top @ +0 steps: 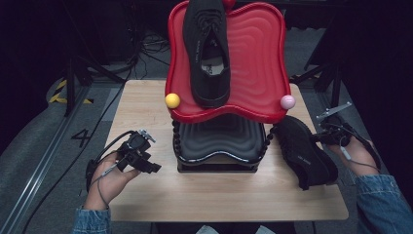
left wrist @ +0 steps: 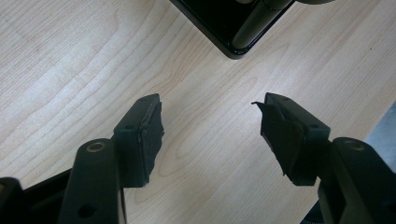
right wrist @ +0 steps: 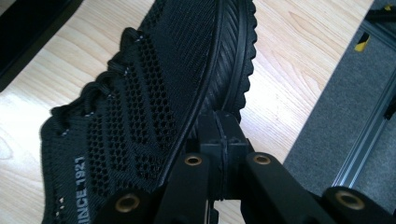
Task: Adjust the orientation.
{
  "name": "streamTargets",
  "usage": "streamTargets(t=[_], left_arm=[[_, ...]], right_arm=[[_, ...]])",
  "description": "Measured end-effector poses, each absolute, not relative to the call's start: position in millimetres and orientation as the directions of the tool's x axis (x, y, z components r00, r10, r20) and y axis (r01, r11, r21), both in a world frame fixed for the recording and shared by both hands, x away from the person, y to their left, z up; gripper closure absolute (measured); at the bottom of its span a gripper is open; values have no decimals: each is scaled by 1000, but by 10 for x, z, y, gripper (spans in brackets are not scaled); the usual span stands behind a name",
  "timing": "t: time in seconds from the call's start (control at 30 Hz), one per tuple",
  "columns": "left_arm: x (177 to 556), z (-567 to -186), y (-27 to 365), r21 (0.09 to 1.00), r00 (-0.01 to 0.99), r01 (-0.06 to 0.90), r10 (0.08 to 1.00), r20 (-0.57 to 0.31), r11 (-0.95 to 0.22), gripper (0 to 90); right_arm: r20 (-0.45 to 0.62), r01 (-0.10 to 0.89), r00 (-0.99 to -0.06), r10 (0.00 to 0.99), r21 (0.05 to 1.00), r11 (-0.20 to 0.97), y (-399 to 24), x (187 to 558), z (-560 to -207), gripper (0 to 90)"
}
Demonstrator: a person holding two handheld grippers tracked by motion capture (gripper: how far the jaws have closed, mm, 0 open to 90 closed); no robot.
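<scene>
1. Right gripper [right wrist: 223, 135]: jaws pressed together, with their tips against the ribbed rubber sole edge of a black mesh shoe [right wrist: 154, 107]; whether any material is pinched between them cannot be told.
2. The shoe [top: 306, 151] lies tilted on its side on the right part of the pale wood-grain table [top: 146, 107]; its long axis runs diagonally, one end toward the rack, the other toward the table's near right corner.
3. Left gripper [left wrist: 210, 126]: jaws apart over bare table.
4. Rack: glossy red wavy-ribbed tray [top: 255, 58] carrying a second shoe [top: 207, 48], above a black ribbed tray [top: 219, 139].
</scene>
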State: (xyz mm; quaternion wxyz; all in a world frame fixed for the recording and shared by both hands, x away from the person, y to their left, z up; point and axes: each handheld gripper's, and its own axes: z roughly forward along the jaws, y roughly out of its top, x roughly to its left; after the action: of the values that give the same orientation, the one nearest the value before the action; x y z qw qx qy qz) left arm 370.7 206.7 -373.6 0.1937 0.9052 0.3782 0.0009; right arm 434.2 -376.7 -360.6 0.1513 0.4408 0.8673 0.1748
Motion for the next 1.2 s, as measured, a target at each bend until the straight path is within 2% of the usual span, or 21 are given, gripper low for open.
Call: streamTargets(t=[0.4,0.6,0.83,1.2], left_arm=[[3709,-3756,2053,343,716,684,682,-148,-644,391],[3697,-3743,2054,343,714,687,684,-151,-641,388],[3691,-3743,2052,347,717,683,680,-153,-642,388],[3693,-3746,2032,346,721,680,676,-152,-647,389]], right_arm=[[-115,744,-527,842,416,523,-3914,4445,-3632,900],[-153,758,-499,853,399,516,-4007,4507,-3636,894],[-206,731,-479,853,445,518,-4028,4406,-3439,859],[-135,719,-516,846,467,514,-4136,4081,-3243,739]])
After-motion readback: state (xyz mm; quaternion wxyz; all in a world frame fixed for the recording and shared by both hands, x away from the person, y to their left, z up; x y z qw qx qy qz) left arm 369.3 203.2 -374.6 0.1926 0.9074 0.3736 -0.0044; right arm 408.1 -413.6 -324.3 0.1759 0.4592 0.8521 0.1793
